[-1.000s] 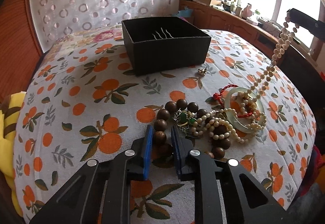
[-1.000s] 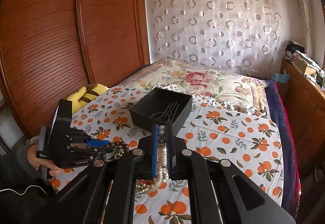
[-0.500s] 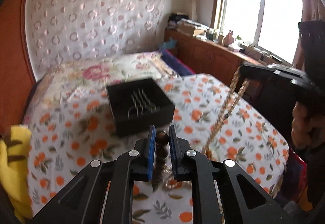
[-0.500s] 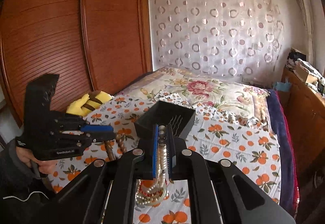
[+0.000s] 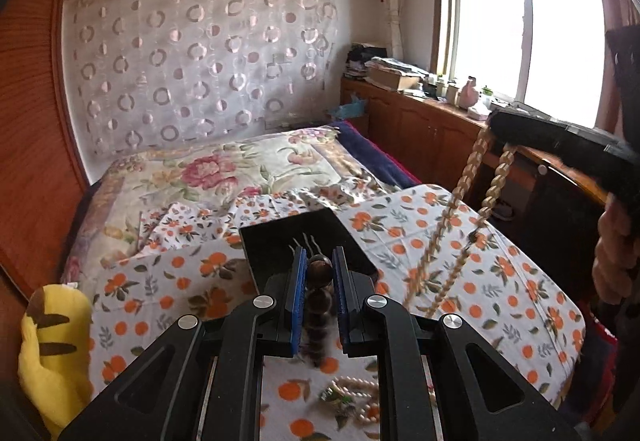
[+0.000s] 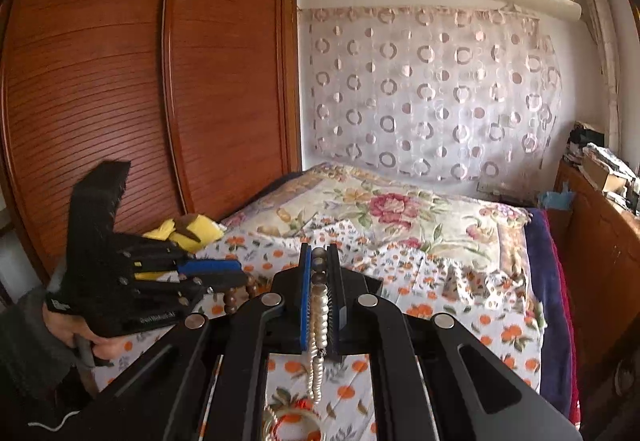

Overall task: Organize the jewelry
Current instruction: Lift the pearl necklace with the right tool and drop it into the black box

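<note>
My left gripper [image 5: 319, 269] is shut on a strand of large dark wooden beads [image 5: 319, 295] and holds it high above the orange-print cloth [image 5: 500, 281]. The beads hang down between the fingers. My right gripper [image 6: 320, 269] is shut on a cream pearl necklace [image 6: 318, 325]; in the left wrist view its two strands [image 5: 460, 209] hang down to the cloth. The black open box [image 5: 276, 245] with metal pins inside sits on the cloth just beyond the left fingertips. A jade bangle with red cord [image 6: 296, 423] and loose pearls [image 5: 356, 397] lie on the cloth below.
A yellow plush toy [image 5: 52, 353] lies at the cloth's left edge. A floral bedspread [image 5: 240, 169] stretches behind the box. Wooden cabinets [image 5: 420, 129] with clutter run along the right under the window. A wooden wardrobe [image 6: 120, 81] stands on the left.
Both grippers have risen well above the cloth, lifting the wooden beads and the pearl necklace out of the jewelry pile. The left camera now tilts up toward the wall.
</note>
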